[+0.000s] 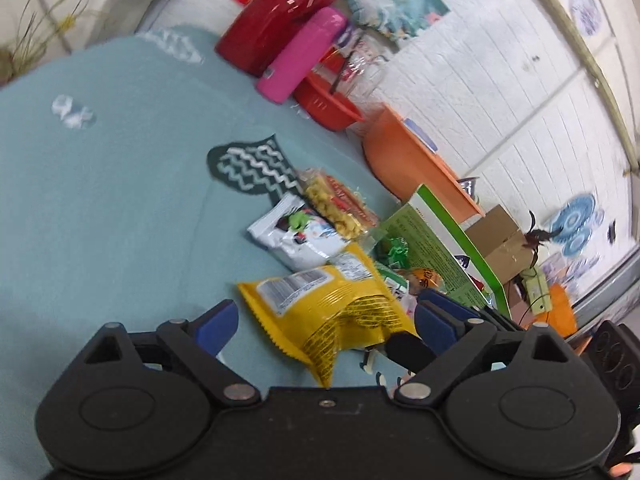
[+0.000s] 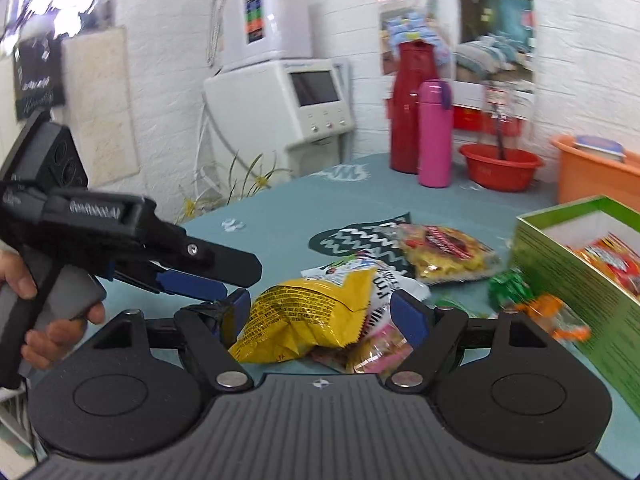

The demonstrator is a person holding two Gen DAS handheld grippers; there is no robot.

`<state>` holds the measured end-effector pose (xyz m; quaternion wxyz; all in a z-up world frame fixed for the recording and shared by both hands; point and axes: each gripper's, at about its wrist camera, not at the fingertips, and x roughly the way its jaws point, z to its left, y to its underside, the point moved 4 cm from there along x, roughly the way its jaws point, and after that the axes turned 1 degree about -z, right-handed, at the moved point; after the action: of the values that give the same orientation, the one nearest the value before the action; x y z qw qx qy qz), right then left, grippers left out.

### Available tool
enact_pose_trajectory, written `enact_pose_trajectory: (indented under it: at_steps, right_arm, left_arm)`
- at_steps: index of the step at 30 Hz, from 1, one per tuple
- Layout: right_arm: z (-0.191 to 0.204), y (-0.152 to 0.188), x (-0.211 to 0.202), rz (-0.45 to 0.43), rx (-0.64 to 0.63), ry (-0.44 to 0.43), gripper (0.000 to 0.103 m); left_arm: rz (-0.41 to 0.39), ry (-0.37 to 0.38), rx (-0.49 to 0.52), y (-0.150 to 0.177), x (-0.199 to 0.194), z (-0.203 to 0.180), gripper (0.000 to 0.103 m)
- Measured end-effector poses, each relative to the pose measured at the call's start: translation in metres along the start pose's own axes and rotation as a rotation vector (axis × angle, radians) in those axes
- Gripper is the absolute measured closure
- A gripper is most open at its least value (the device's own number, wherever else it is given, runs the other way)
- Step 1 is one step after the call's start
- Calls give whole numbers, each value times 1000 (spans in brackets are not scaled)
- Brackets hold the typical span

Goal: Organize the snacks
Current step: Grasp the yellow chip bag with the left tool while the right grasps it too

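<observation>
My left tongs point(image 1: 326, 320) and my right tongs point(image 2: 320, 308) both stand wide, gripping nothing, with a crumpled yellow snack bag point(image 2: 308, 316) lying between the blue pads of each. The bag rests on the teal tablecloth point(image 1: 120, 200), touching a white packet point(image 1: 298, 236); a packet of yellow snacks point(image 1: 336, 204) lies just beyond it. A green box point(image 2: 560, 276) holding red packets stands at the table's right side. My left hand point(image 2: 28, 280) grips the left handle
</observation>
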<state>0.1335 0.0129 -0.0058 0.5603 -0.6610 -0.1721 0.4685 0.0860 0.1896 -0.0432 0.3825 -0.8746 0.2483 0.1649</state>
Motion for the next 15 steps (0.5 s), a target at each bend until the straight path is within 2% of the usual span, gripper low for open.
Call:
enact_pose_trajectory:
  at_steps: [4, 6, 7, 8, 9, 10, 11, 13, 15]
  right_arm:
    - [4, 3, 25, 15, -139, 14, 0]
    - [7, 6, 32, 65, -175, 5, 0]
    - [8, 8, 34, 90, -167, -13, 13]
    - [8, 10, 34, 110, -151, -28, 18]
    - [8, 13, 33, 121, -137, -40, 28]
    - [9, 16, 33, 136, -121, -53, 44]
    - [8, 19, 32, 147, -111, -48, 47]
    - [10, 24, 28, 134, -119, -25, 48]
    - [12, 24, 23, 127, -128, -13, 35]
  left_arm:
    - [9, 14, -31, 1, 10, 7, 0]
    - [1, 30, -35, 0, 13, 7, 0]
    - [-1, 36, -37, -1, 15, 8, 0]
    - [2, 38, -36, 0, 18, 8, 0]
    - [3, 41, -27, 0, 19, 7, 0]
    - [5, 38, -15, 1, 20, 6, 0]
    - [4, 34, -7, 2, 20, 6, 0]
    - [7, 35, -11, 2, 18, 7, 0]
    - [-6, 31, -23, 1, 13, 9, 0]
